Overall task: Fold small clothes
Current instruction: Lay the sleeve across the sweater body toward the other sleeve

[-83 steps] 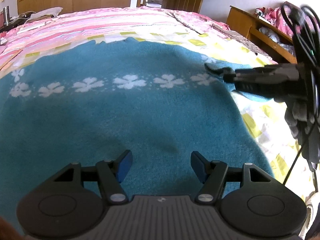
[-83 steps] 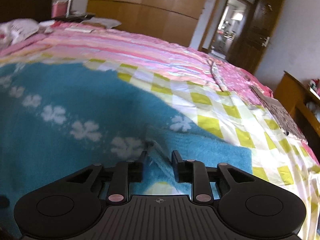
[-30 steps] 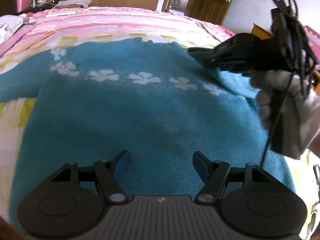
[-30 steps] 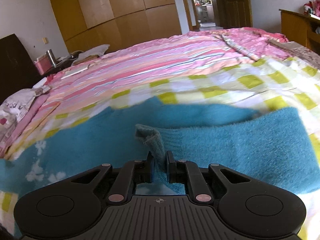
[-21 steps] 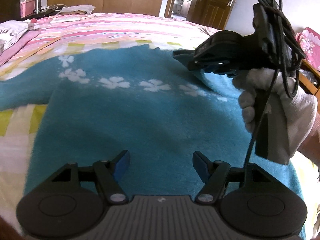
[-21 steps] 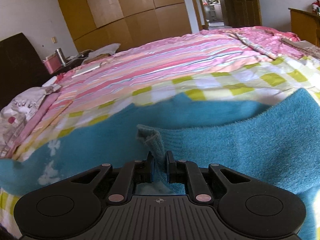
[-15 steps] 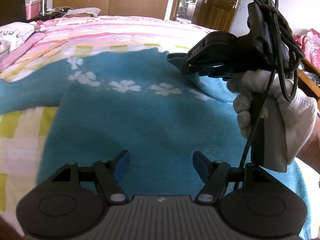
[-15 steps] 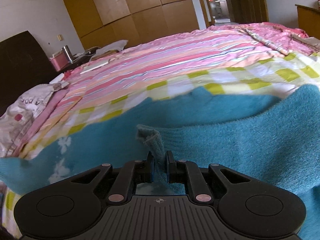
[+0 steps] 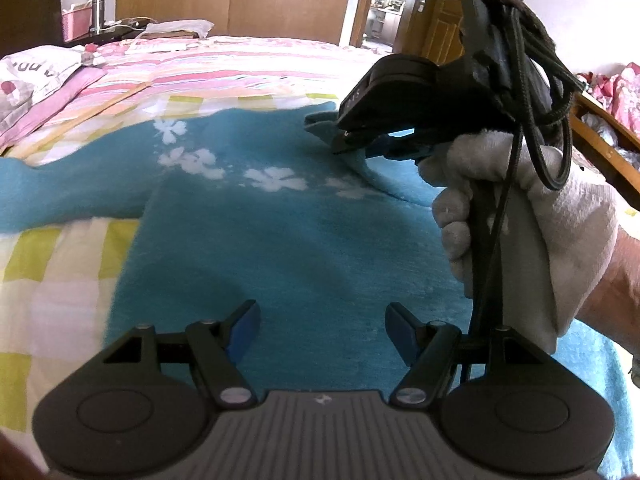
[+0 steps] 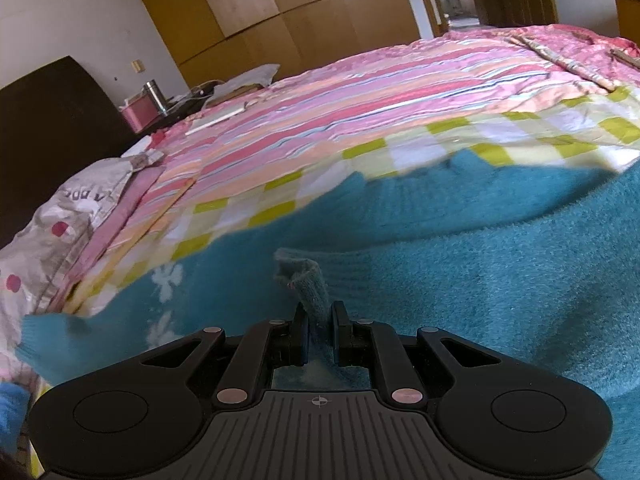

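Observation:
A teal fuzzy sweater (image 9: 288, 240) with a row of white flowers lies flat on the bed. My left gripper (image 9: 322, 330) is open and empty, low over the sweater's body. My right gripper (image 10: 319, 330) is shut on the cuff of the sweater's right sleeve (image 10: 308, 288). It holds the sleeve lifted and drawn across the sweater's chest. In the left wrist view the right gripper (image 9: 340, 142) hangs over the flower row with the sleeve (image 9: 384, 180) trailing behind it. The left sleeve (image 9: 60, 192) lies stretched out to the left.
The bed has a yellow-checked sheet (image 9: 48, 272) under the sweater and a pink striped quilt (image 10: 380, 92) beyond. A pillow (image 10: 60, 216) lies at the left. A wooden wardrobe (image 10: 280, 8) and a door stand behind. A wooden shelf (image 9: 604, 136) is at the right.
My right gripper has carried the pinched sleeve cuff leftward across the sweater, folding the sleeve over the chest. My left gripper stays open over the sweater's lower body.

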`<state>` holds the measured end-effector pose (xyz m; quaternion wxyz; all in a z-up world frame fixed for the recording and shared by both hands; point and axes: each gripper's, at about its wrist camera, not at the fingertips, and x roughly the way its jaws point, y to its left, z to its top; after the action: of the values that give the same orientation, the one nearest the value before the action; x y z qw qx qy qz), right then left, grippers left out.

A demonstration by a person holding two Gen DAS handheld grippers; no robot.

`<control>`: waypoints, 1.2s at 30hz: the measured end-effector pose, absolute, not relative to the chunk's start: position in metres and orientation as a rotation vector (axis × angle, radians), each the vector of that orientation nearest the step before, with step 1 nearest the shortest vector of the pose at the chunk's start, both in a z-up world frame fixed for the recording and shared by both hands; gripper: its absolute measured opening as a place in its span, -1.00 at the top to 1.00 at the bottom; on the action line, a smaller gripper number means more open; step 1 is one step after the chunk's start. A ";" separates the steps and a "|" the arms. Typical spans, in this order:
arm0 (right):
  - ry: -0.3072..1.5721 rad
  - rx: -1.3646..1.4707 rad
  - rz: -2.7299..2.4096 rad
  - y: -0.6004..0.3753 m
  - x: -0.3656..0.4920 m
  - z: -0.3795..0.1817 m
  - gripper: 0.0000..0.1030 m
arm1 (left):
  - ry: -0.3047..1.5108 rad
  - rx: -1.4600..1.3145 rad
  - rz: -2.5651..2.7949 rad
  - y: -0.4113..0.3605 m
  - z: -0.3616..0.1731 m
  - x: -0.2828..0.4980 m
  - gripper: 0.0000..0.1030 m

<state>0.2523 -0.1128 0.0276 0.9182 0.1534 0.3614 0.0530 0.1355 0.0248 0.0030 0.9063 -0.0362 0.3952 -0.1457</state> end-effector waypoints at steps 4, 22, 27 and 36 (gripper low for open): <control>0.746 0.317 0.129 -0.105 0.255 0.027 0.78 | 0.812 -0.075 -0.289 0.028 0.005 0.134 -0.43; 0.756 0.304 0.241 -0.070 0.265 0.025 0.77 | 0.792 -0.099 -0.237 0.043 0.016 0.119 -0.43; 0.766 0.302 0.272 -0.064 0.268 0.024 0.77 | 0.787 -0.099 -0.228 0.044 0.020 0.116 -0.43; 0.783 0.290 0.298 -0.051 0.275 0.015 0.77 | 0.795 -0.106 -0.219 0.047 0.020 0.116 -0.43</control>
<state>0.2748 -0.0515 0.0148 0.9033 0.1405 0.3790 0.1440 0.1163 0.0471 0.0202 0.9148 -0.0517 0.3862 -0.1066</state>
